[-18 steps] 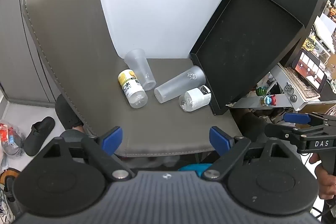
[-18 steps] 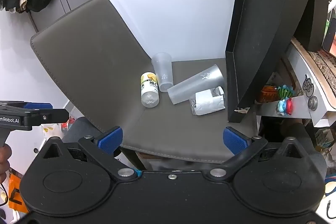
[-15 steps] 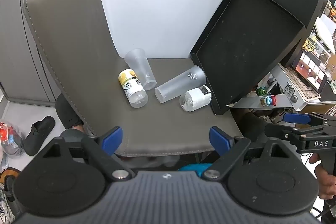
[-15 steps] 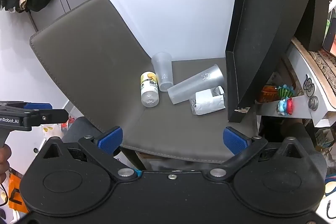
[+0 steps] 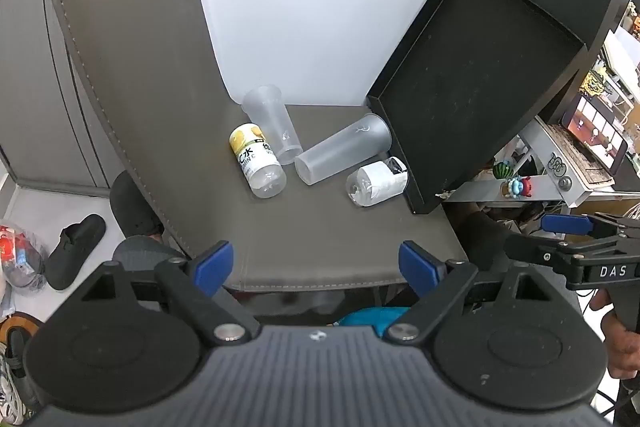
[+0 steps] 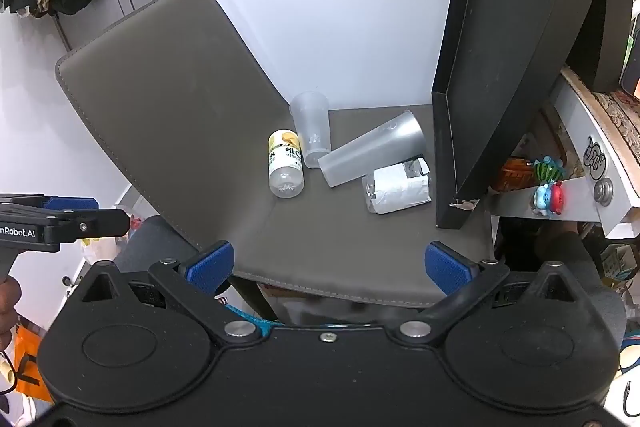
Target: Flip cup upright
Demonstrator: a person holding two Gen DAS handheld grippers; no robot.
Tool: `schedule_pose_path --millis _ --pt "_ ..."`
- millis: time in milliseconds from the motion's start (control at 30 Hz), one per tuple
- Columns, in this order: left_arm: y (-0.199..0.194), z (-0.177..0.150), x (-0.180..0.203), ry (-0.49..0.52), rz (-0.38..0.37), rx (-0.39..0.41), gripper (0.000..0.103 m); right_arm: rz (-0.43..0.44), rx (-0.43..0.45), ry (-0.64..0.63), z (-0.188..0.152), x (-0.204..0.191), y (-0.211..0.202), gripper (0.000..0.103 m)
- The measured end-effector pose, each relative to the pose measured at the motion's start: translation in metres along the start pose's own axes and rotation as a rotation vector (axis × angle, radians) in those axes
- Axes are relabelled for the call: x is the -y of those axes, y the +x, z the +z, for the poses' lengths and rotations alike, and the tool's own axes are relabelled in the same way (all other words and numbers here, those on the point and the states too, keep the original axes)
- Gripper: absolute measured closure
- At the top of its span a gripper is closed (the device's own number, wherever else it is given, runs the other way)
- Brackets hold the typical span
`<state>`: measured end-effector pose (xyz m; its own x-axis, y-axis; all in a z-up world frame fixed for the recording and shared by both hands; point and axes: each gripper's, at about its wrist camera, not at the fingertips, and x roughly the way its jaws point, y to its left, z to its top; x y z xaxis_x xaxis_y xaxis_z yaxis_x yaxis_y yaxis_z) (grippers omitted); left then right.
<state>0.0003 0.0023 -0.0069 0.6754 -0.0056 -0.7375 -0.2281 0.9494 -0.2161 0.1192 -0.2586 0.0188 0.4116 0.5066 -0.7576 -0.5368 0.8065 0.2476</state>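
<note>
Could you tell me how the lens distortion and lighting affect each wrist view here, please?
Left wrist view: strong fisheye bends the grey mat edge and black tray; the white backdrop is bright, near blown out. Right wrist view: same curvature, with the frosted cup lying sharp mid-frame; the right tongs show soft, even light with no hard shadows.

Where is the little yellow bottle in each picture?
Left wrist view: the yellow bottle lies on its side left of centre on the grey mat, beside the small cup.
Right wrist view: the yellow bottle lies near centre.
Shared landmark: the black tray standing on the right.
</note>
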Motion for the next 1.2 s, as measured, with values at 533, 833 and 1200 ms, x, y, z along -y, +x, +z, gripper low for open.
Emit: schedule_pose_path --millis 533,833,1200 --pt "0.009 -0.005 0.0 -0.014 -0.021 -0.016 0.014 -0.015 -0.008 -0.013 -0.001 -0.002 0.004 0.0" --pt "0.012 -0.008 -0.002 -0.024 -0.019 -0.023 0.014 -0.034 -0.02 0.002 0.0 0.0 0.008 0.0" --pt "0.013 -0.011 -0.004 -0.028 -0.023 -0.025 0.014 -0.038 -0.022 -0.003 0.0 0.0 0.008 0.0"
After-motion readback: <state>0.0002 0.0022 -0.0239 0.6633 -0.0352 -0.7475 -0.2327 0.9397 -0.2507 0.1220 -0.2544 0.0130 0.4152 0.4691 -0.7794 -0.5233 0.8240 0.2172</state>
